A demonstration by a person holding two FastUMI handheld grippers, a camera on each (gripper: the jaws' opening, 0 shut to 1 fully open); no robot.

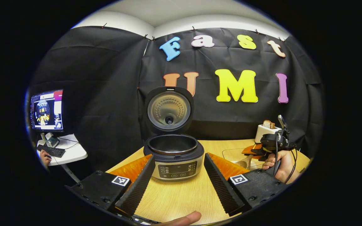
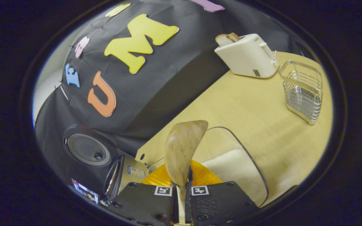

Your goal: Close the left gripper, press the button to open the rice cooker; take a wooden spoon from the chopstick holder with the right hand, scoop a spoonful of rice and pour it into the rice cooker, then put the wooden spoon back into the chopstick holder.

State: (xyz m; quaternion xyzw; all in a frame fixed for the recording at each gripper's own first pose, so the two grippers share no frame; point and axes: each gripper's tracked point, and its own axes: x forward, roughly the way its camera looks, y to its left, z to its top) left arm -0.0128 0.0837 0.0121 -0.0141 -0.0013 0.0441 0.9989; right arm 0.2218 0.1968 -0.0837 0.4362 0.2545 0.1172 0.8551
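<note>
Holding the pale wooden spoon (image 2: 184, 147) in my right gripper (image 2: 181, 201): both fingers are pinched on its handle, bowl pointing forward along the finger line, empty so far as I can tell.

Clear glass container of white rice (image 2: 231, 166) sits directly beneath and just right of the spoon bowl in the right gripper view. Judging by that, the scoop is the step in hand; the spoon's long axis already runs out over the rice, so a downward tip of the bowl should reach it.

Black-and-silver round rice cooker (image 1: 174, 157) stands mid-desk on the light wooden desk (image 1: 174, 197), lid (image 1: 169, 108) upright, inner pot empty. It lies to the left of the spoon in the right gripper view, near the rice container, so the carry across looks short.

Left gripper (image 1: 178, 175): fingers spread wide apart, holding nothing, framing the cooker's front panel.

Wire metal chopstick holder (image 2: 303, 91) stands toward the desk's far right edge, beside the white toaster (image 2: 247, 56), well apart from the spoon.
</note>
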